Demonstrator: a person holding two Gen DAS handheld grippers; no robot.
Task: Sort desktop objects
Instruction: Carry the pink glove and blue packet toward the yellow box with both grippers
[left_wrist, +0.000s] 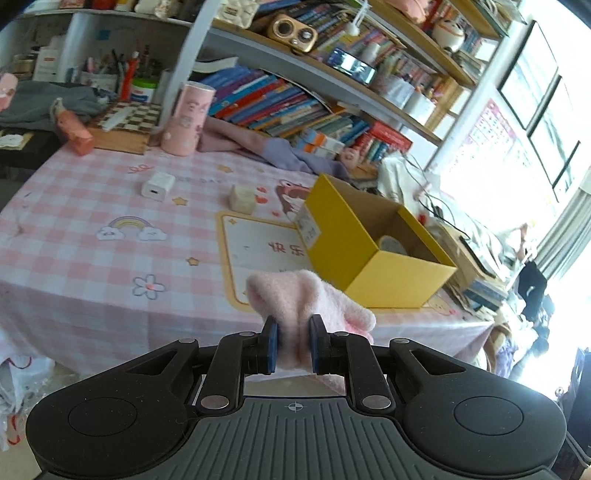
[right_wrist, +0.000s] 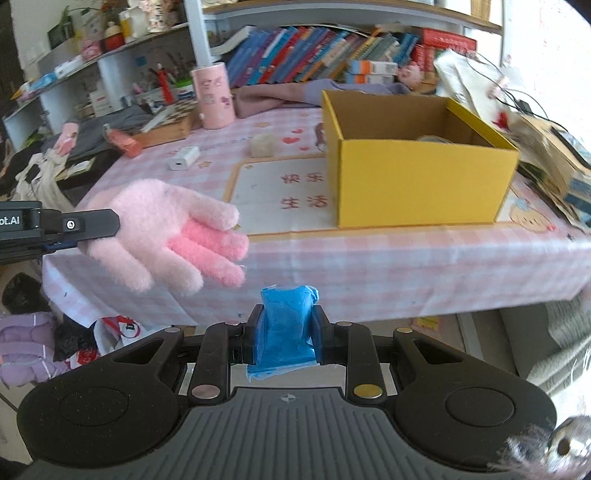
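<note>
Pink checked tablecloth ahead of both tongs. Left gripper clamps fluffy pink knitted glove; right gripper clamps crumpled blue plastic wad. Open yellow cardboard box beyond.

Open bench lies left of the yellow box; charger and cube stand farther back

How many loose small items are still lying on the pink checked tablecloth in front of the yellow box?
2: a white charger toward the left, and a pale cube-shaped block nearer the yellow box. Others may be hidden behind the box.
</note>
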